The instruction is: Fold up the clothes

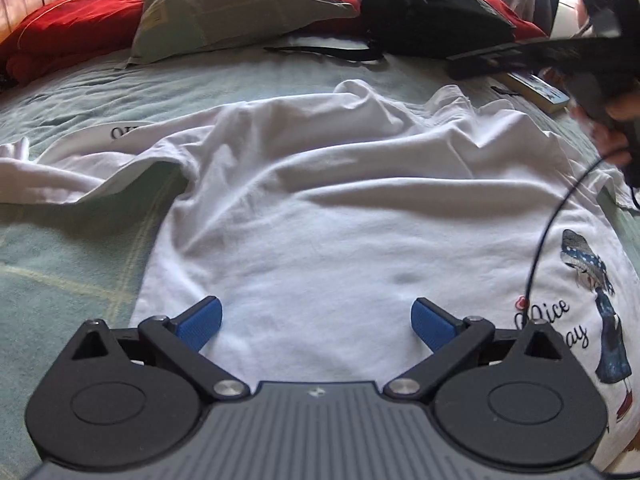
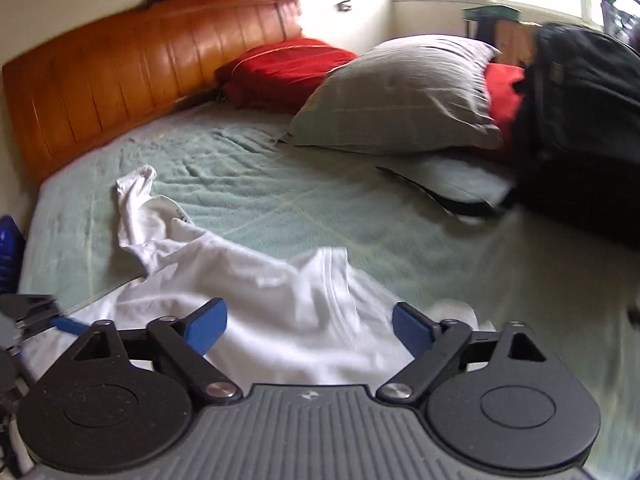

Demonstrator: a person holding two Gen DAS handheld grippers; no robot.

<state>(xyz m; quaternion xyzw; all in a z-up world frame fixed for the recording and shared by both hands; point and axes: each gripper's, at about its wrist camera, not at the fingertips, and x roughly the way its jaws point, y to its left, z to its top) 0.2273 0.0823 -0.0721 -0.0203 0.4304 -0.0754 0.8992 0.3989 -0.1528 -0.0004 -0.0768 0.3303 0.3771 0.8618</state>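
White T-shirt (image 1: 320, 216) spread rumpled on green bedspread (image 1: 60, 264).
Left gripper (image 1: 318, 322) and right gripper (image 2: 310, 326) are held above it, blue fingers spread wide, nothing pinched.

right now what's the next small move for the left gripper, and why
Probably lower the open left gripper onto the rumpled white cotton t-shirt hem below it and pinch: nothing is held, and the shirt lies unfolded on the pale green bedspread.

Grey pillow (image 2: 400, 96) on red cushions (image 2: 286, 68), black backpack (image 2: 580, 120) beside it (wooden headboard (image 2: 132, 60) behind)
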